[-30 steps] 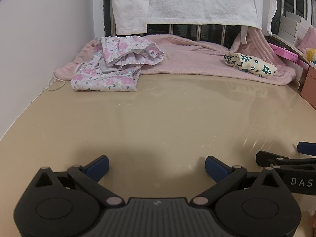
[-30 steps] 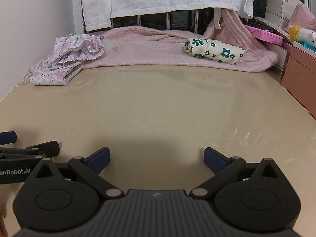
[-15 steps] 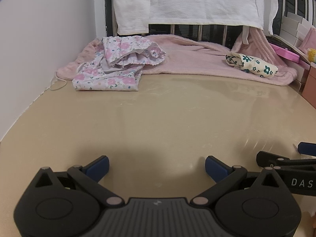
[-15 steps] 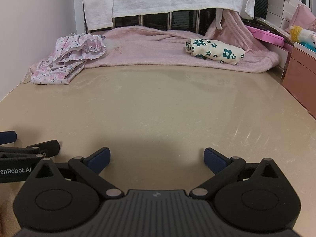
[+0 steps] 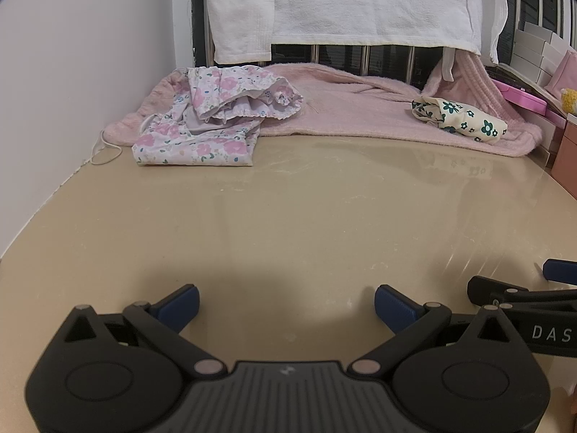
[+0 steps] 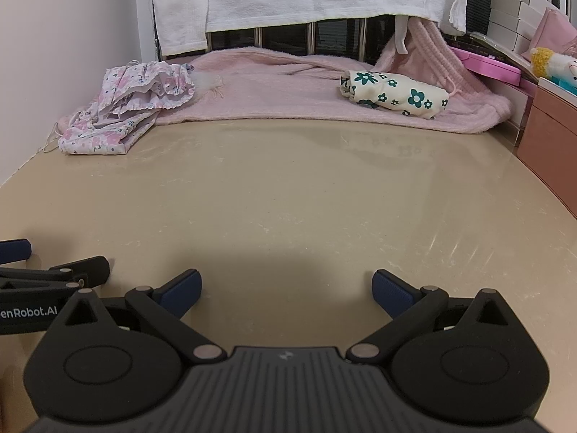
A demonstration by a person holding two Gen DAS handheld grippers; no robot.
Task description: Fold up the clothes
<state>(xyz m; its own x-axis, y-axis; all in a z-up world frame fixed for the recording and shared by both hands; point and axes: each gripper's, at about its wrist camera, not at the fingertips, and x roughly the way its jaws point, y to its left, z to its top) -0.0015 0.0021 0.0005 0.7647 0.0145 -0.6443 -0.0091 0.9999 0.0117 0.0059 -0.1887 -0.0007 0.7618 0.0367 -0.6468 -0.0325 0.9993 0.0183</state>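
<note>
A crumpled pink floral garment (image 5: 212, 122) (image 6: 130, 108) lies at the far left of the beige table, partly on a pink fleece blanket (image 5: 360, 115) (image 6: 288, 90). A cream cloth with dark green flowers (image 5: 461, 119) (image 6: 393, 93) lies rolled on the blanket at the far right. My left gripper (image 5: 286, 305) hovers open over the near table, nothing between its blue pads. My right gripper (image 6: 285, 294) is open and empty beside it. Each gripper shows at the edge of the other's view.
A white towel (image 5: 342, 3) hangs over a dark railing behind the table. A white wall (image 5: 72, 90) borders the left side. Pink and white boxes (image 6: 523, 47), a brown drawer unit (image 6: 548, 130) and a plush toy (image 6: 551, 61) stand at the right. A thin white cord (image 5: 104, 151) lies by the wall.
Both grippers have drifted slightly forward and to the left, so the clothes appear a little closer. Both stay open and hold nothing.
</note>
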